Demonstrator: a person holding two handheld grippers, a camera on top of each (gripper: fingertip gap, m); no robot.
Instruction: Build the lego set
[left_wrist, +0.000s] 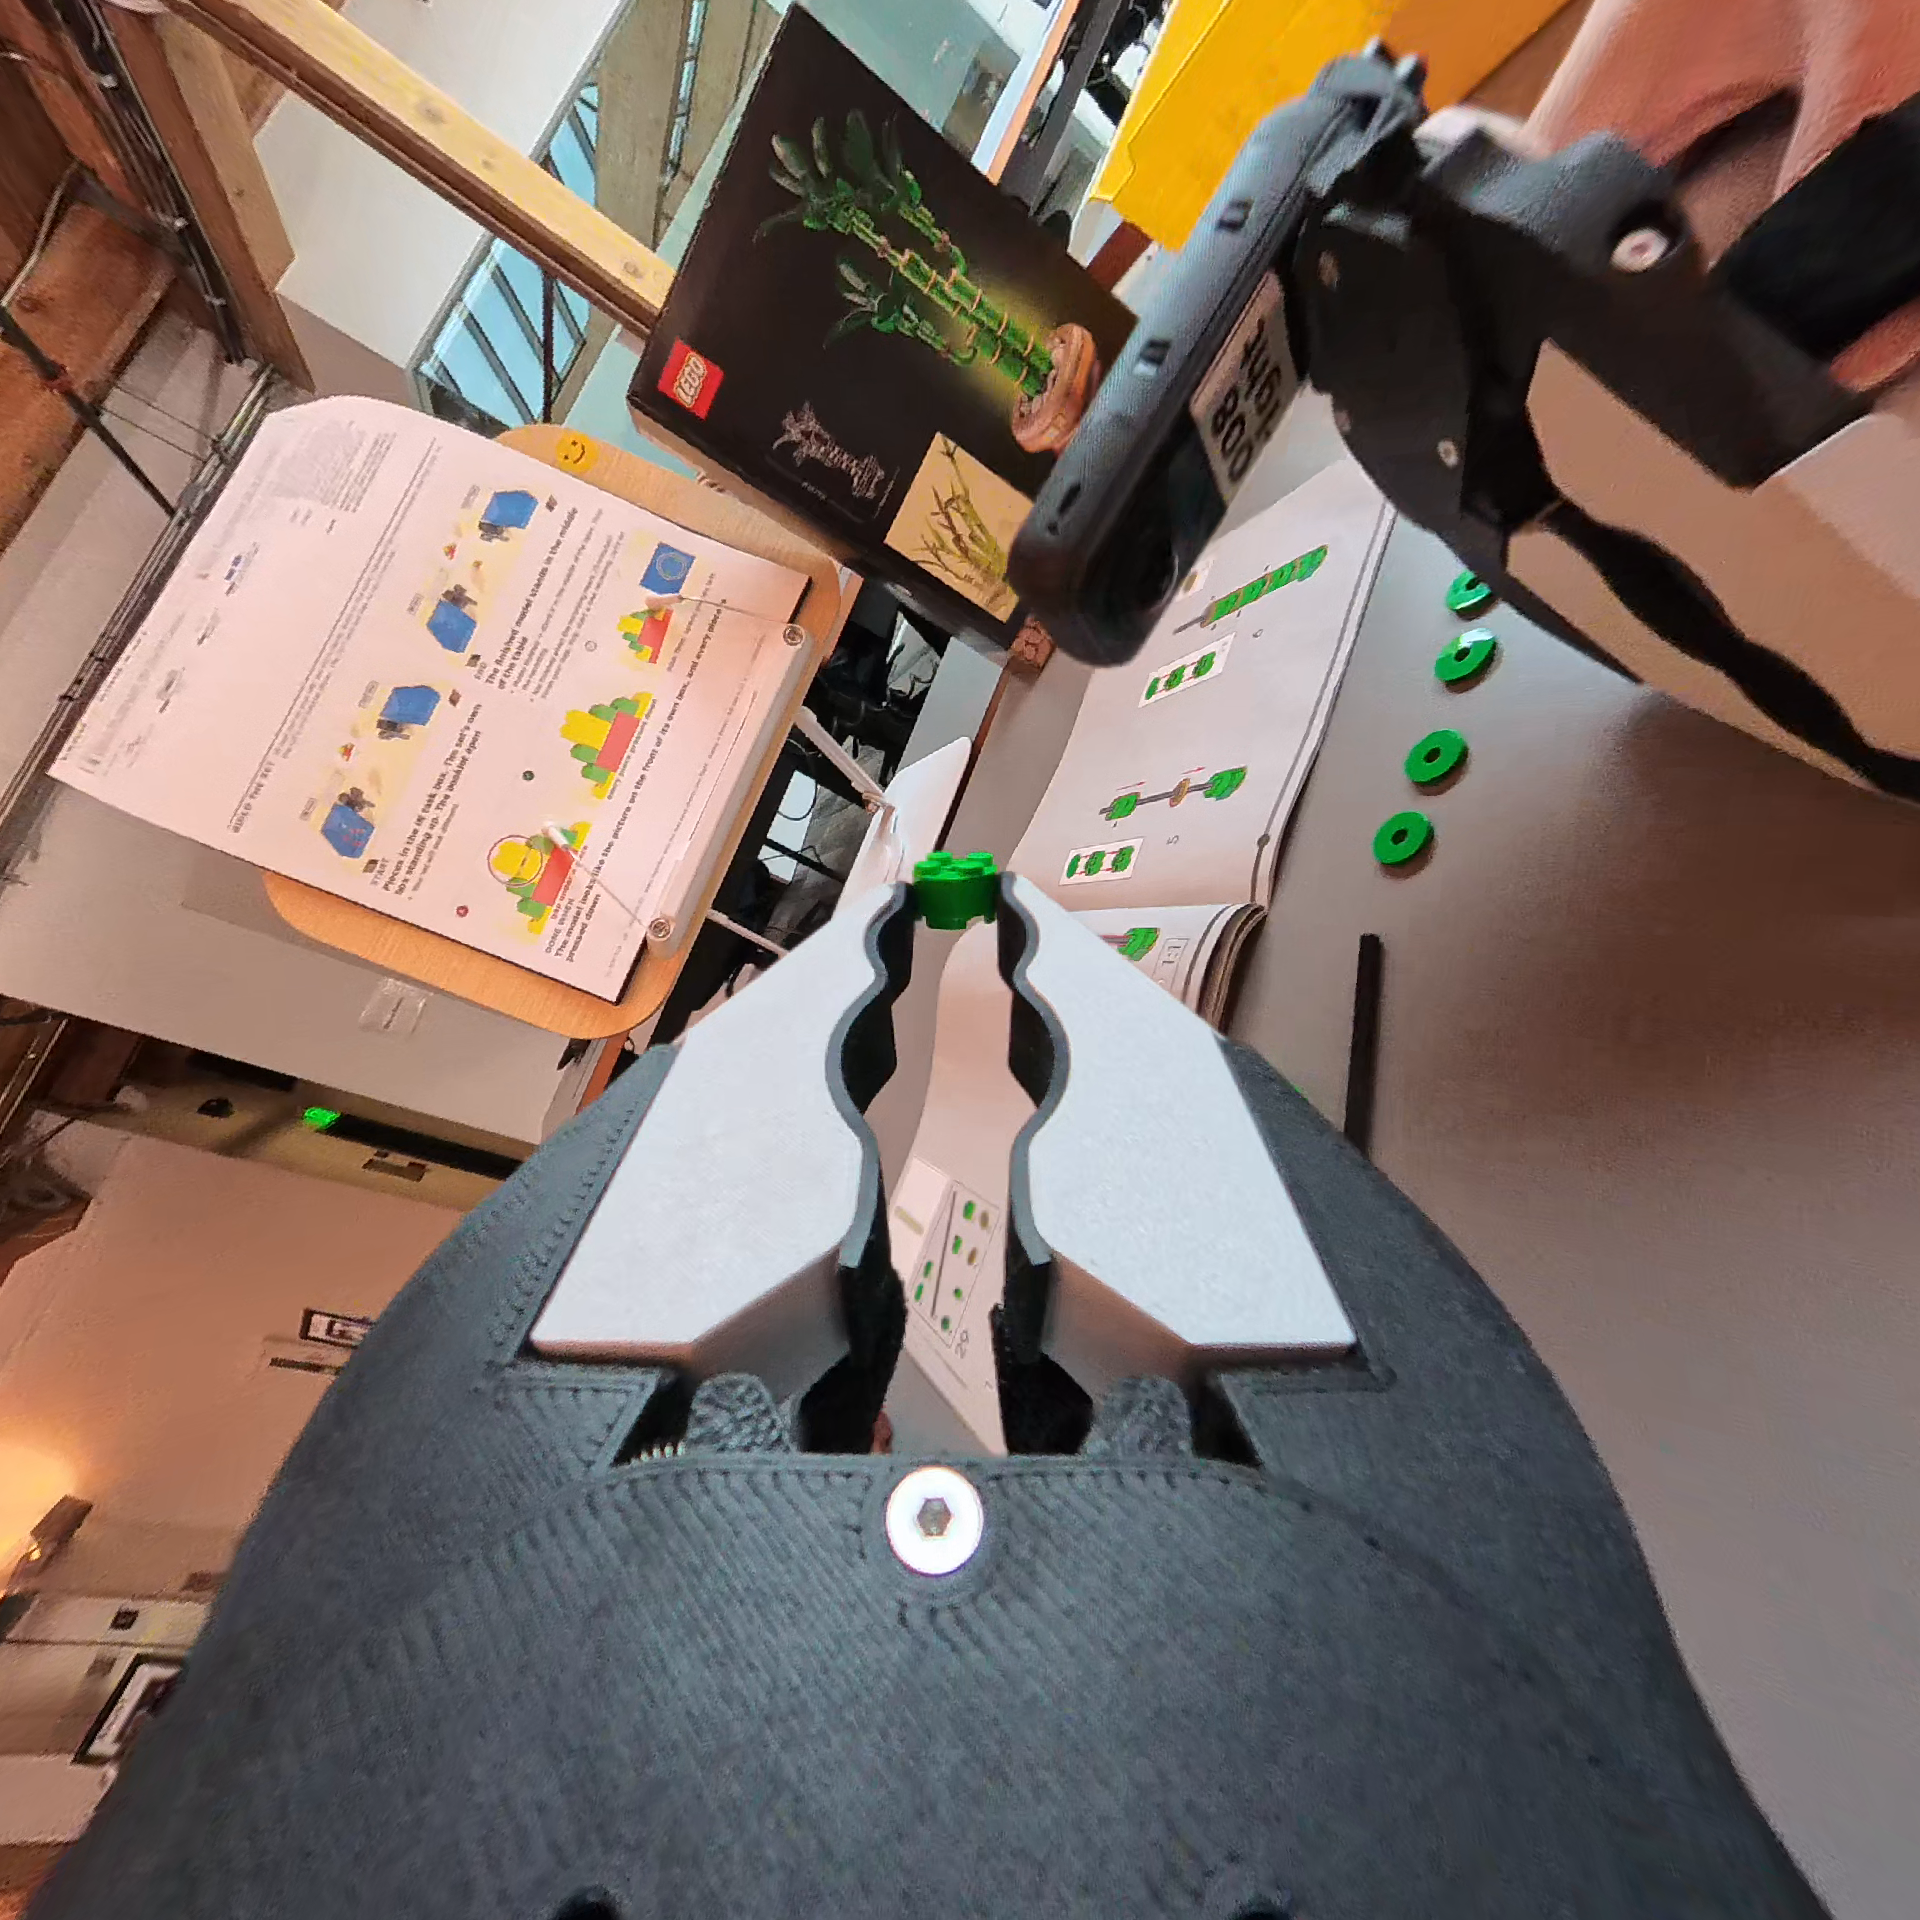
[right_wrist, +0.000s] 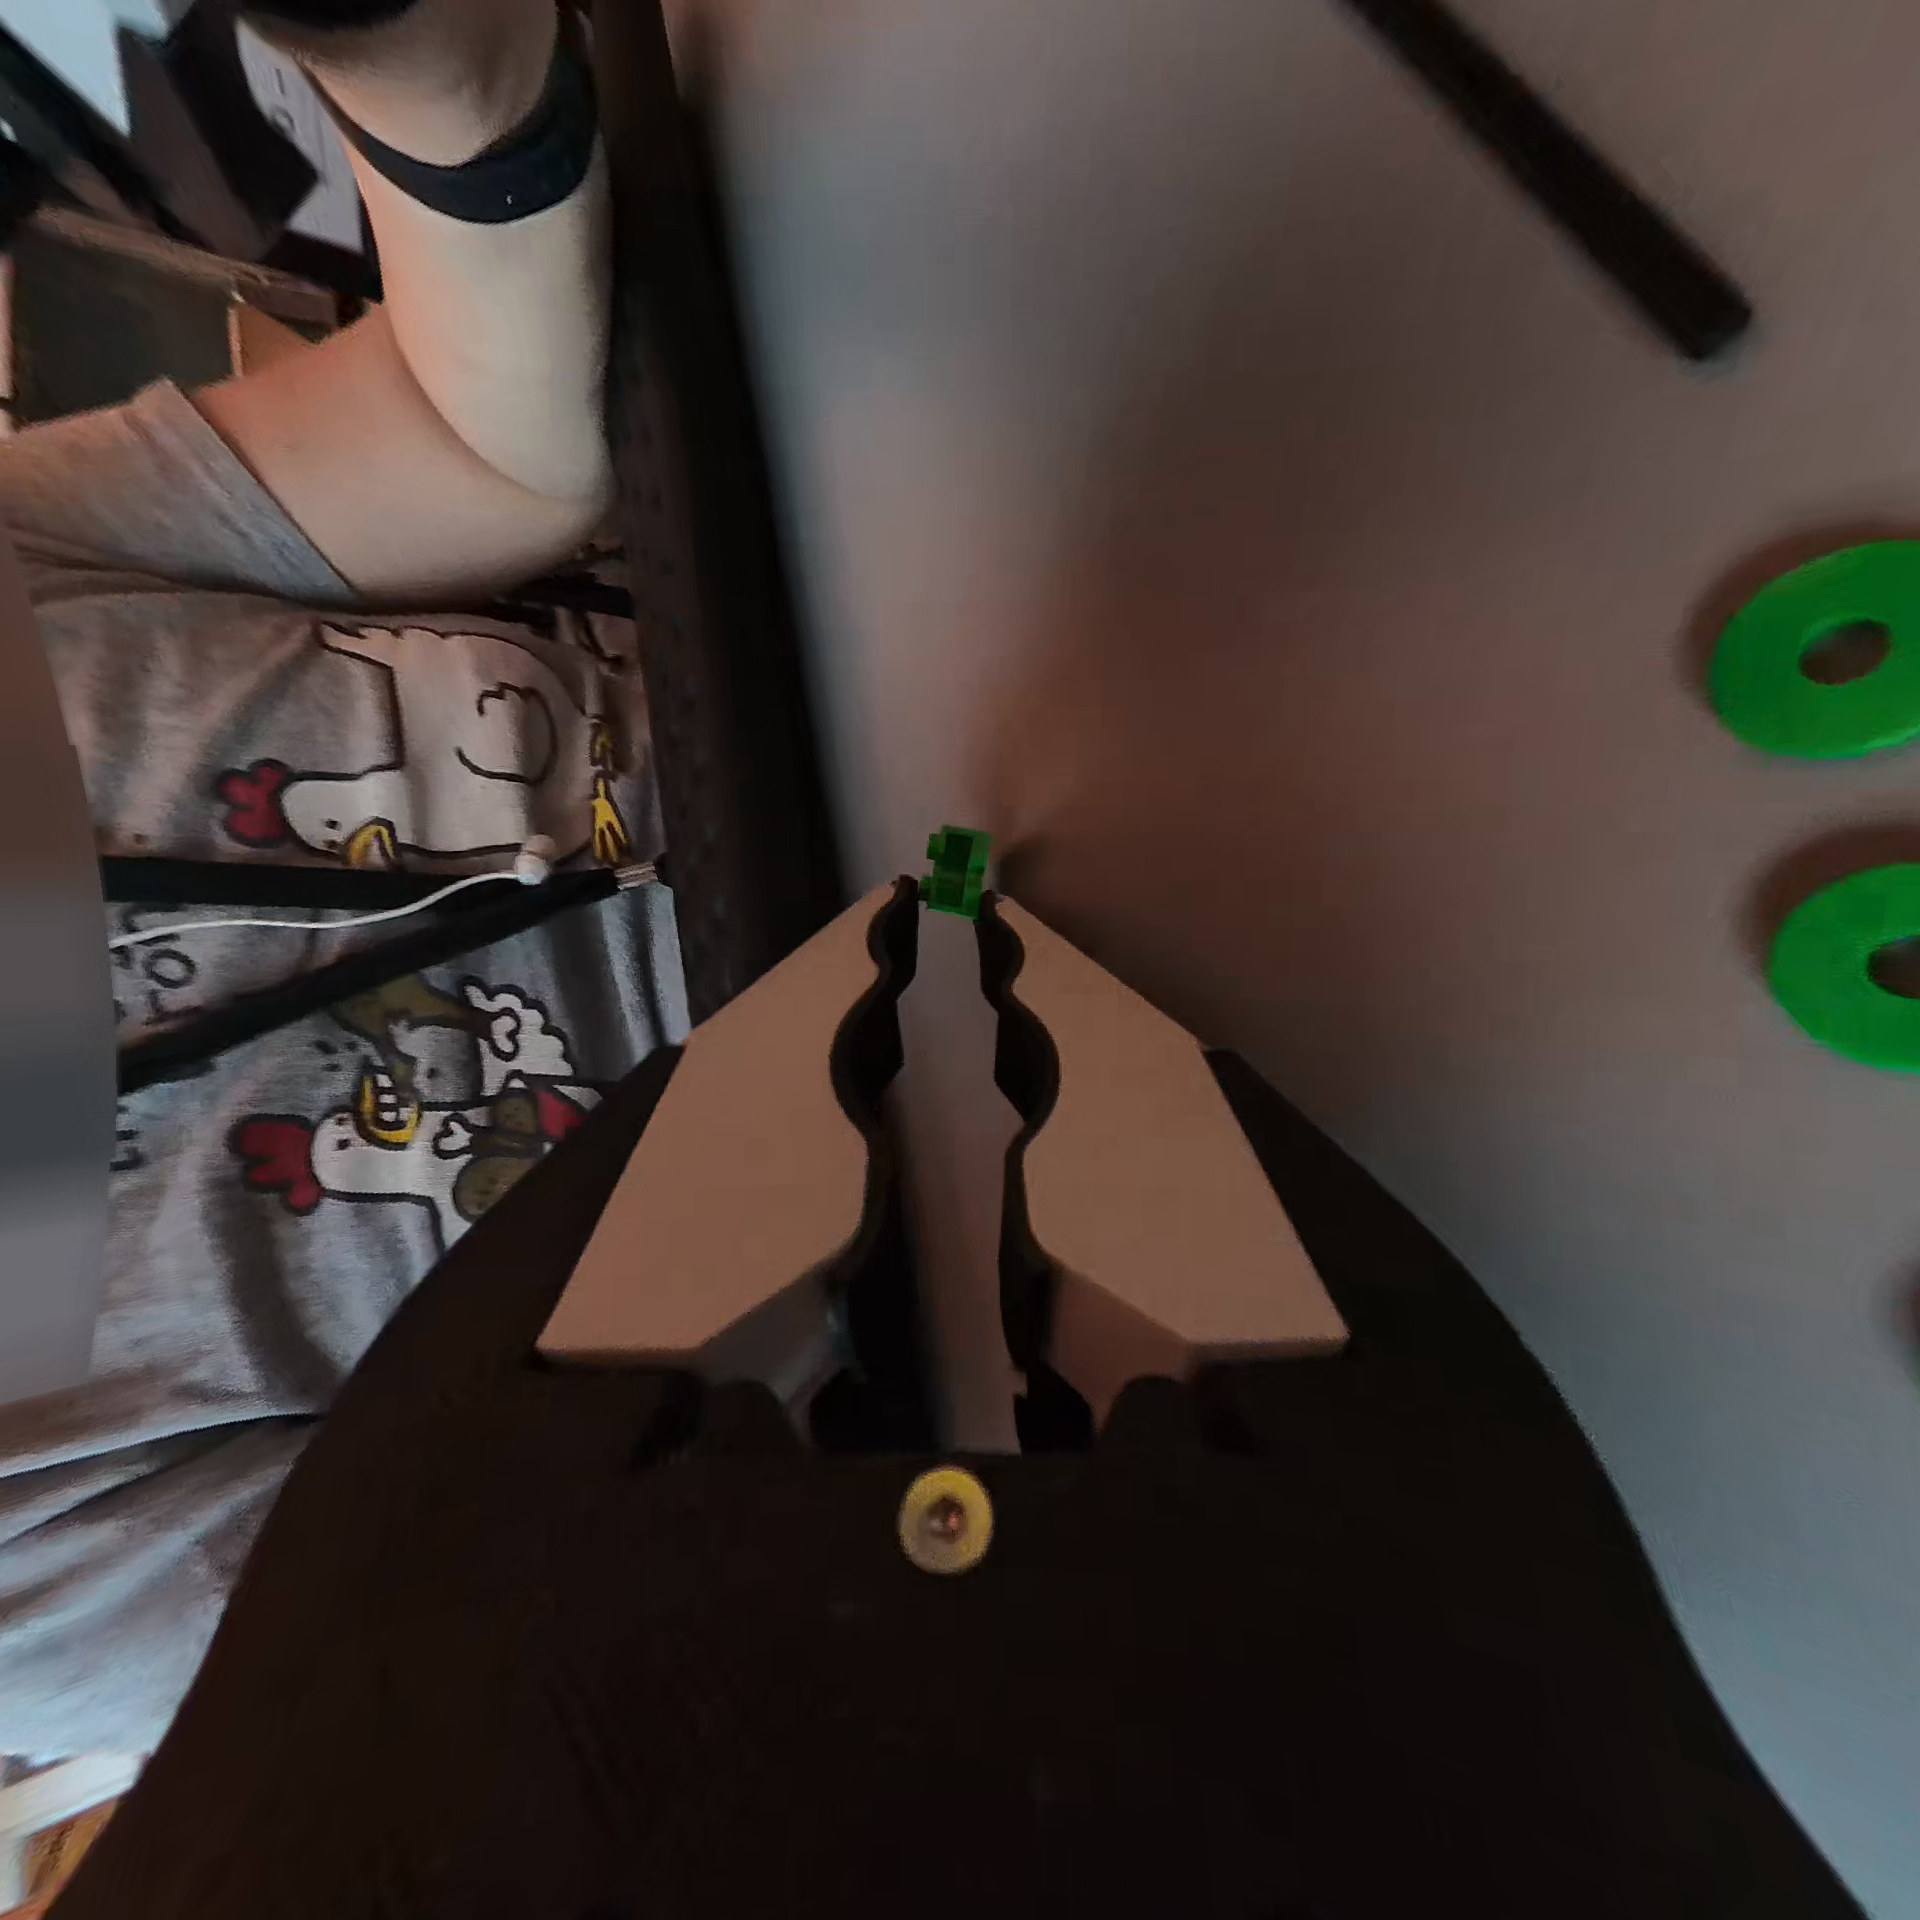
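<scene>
My left gripper (left_wrist: 954, 902) is shut on a green round lego brick (left_wrist: 954, 885), held at its fingertips above the table, studs up. My right gripper (right_wrist: 951, 896) is shut on a small green lego piece (right_wrist: 954, 871) close over the grey table (right_wrist: 1299, 416). The right gripper's body (left_wrist: 1455, 343) shows in the left wrist view at upper right, held by a hand. Several flat green rings (left_wrist: 1434, 756) lie in a row on the table; two of them (right_wrist: 1839, 655) show in the right wrist view. A long black axle rod (left_wrist: 1363, 1039) lies on the table and also shows in the right wrist view (right_wrist: 1558, 177).
An open instruction booklet (left_wrist: 1195, 748) lies on the table beyond the left gripper. The black lego box (left_wrist: 873, 322) stands behind it. A clipboard with printed pages (left_wrist: 447, 665) stands at left. A person in a grey printed shirt (right_wrist: 343, 935) sits at the table edge. My hands' fingertips stand some 15 centimetres from each other. Left tips and right tips are each some 11 centimetres from the long black axle rod (left_wrist: 1363, 1039). My right wrist view (right_wrist: 1525, 149) looks at it from another angle.
</scene>
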